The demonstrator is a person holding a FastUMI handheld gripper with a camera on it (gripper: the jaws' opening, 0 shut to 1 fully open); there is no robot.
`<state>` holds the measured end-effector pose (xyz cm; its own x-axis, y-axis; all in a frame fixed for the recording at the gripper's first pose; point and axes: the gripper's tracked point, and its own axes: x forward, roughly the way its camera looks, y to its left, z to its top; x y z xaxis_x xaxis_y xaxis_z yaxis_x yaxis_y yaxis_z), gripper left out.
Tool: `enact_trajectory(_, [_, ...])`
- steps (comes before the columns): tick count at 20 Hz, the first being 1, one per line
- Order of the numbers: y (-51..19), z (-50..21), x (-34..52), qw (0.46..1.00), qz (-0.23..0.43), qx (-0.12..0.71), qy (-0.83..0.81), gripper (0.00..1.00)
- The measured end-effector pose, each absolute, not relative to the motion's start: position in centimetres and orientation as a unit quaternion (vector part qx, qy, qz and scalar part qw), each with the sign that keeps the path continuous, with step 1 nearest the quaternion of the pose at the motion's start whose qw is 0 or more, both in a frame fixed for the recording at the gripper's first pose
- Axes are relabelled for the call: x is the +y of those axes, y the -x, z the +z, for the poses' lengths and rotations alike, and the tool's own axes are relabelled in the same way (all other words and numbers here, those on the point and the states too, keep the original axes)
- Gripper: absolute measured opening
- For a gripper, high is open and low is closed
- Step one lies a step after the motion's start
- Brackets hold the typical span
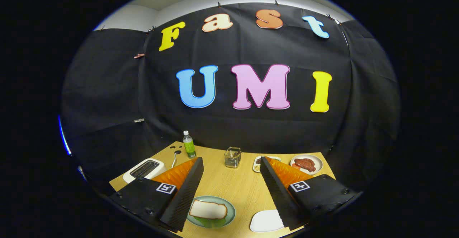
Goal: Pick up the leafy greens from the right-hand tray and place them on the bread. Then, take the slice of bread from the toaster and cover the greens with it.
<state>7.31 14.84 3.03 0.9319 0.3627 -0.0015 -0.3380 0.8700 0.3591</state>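
My gripper (pixel 231 160) is open, its two fingers spread wide above the wooden table (pixel 236 187) with nothing between them. Low between the fingers, close to the left one, a pale green plate (pixel 231 209) holds a slice of bread (pixel 208 209). Leafy greens (pixel 211 222) peek out from under the slice's near edge. A white toaster (pixel 143 169) stands beyond the left finger, its slots dark. A white tray (pixel 267 220) lies beside the right finger, partly hidden by it.
At the table's far edge stand a green-labelled bottle (pixel 189 144), a small wire basket (pixel 232 157), a small dish of seeds (pixel 257 163) and a plate of meat (pixel 306 163). The toaster's cord (pixel 175 157) runs toward the bottle.
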Motion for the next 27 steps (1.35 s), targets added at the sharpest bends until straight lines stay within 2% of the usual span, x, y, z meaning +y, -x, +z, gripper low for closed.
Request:
enact_trajectory(5, [-4.6,7.9,12.9,0.968,0.166,-0.019,-0.19,0.99])
enact_trajectory(12, [0.8,14.5,8.3,0.978,0.106,-0.122,-0.135,0.98])
enact_trajectory(20, [1.6,12.4,9.6,0.983,0.103,-0.075,-0.131,0.98])
enact_trajectory(27, [1.0,11.7,7.2,0.988,0.081,-0.072,-0.11,0.98])
